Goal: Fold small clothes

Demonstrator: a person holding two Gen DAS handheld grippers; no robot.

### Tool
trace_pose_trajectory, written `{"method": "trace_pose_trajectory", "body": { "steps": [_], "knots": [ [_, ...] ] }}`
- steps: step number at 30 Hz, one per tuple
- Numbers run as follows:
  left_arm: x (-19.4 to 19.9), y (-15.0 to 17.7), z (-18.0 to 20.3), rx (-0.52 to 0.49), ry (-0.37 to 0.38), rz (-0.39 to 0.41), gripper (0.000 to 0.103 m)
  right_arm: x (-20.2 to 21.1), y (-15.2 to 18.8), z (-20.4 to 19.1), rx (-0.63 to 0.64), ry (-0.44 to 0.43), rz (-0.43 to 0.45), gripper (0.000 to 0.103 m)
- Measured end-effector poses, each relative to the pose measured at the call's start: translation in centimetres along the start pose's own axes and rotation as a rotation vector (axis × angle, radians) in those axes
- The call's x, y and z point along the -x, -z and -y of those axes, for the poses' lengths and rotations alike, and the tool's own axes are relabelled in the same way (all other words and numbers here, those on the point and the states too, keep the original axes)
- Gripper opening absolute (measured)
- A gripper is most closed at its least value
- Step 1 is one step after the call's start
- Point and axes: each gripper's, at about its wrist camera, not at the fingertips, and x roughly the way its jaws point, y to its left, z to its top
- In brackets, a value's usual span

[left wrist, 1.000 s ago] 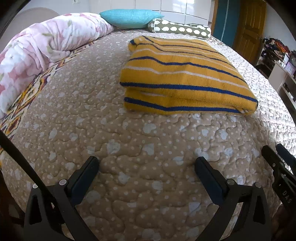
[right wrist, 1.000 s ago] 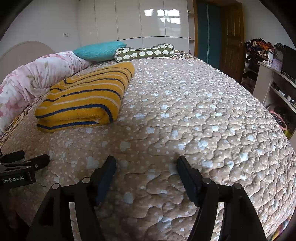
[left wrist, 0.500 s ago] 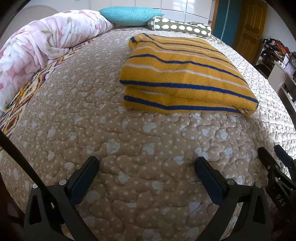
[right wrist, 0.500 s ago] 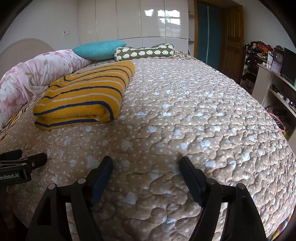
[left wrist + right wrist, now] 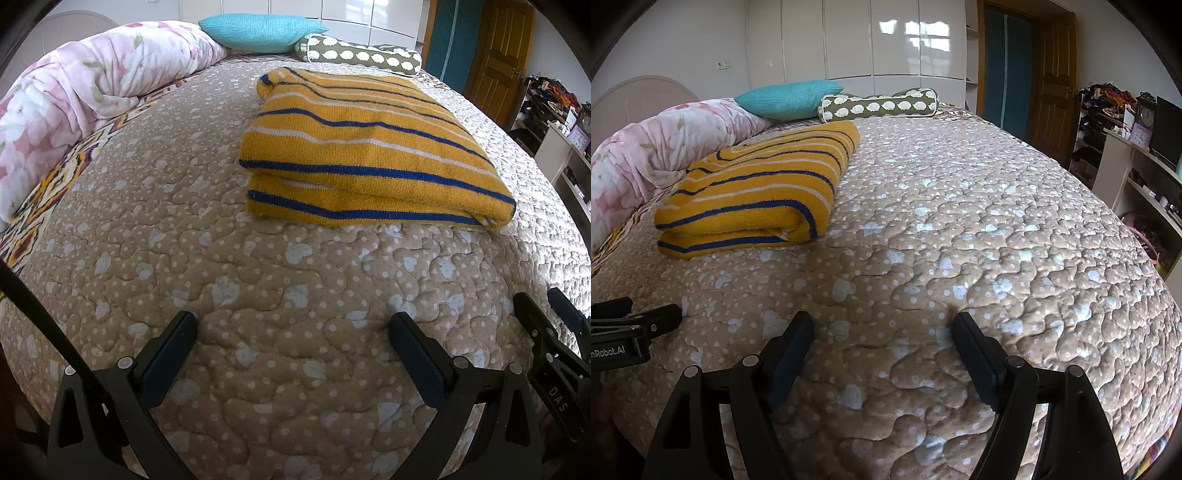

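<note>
A yellow knit garment with blue and white stripes (image 5: 365, 147) lies folded in a flat stack on the tan quilted bed (image 5: 258, 295); it also shows in the right wrist view (image 5: 761, 192), at the left. My left gripper (image 5: 293, 325) is open and empty, low over the quilt, well short of the garment's near edge. My right gripper (image 5: 882, 325) is open and empty, over bare quilt to the right of the garment. The right gripper's fingers (image 5: 546, 325) show at the left view's right edge.
A rolled pink floral duvet (image 5: 92, 85) lies along the bed's left side. A teal pillow (image 5: 258, 31) and a patterned bolster (image 5: 362, 55) sit at the head. Shelves and clutter (image 5: 1137, 147) stand to the right, beside a wooden door (image 5: 1052, 85).
Both grippers have drawn back and risen slightly from the garment, staying open. The folded garment has not moved.
</note>
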Motion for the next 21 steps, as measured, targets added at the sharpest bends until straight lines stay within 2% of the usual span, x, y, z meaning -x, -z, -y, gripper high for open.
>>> {"method": "trace_pose_trajectory", "body": {
  "steps": [21],
  "knots": [
    [0.02,0.08,-0.03,-0.001,0.0,0.003,0.103,-0.52,-0.12,0.18,0.008,0.01,0.007,0.085]
  ]
}}
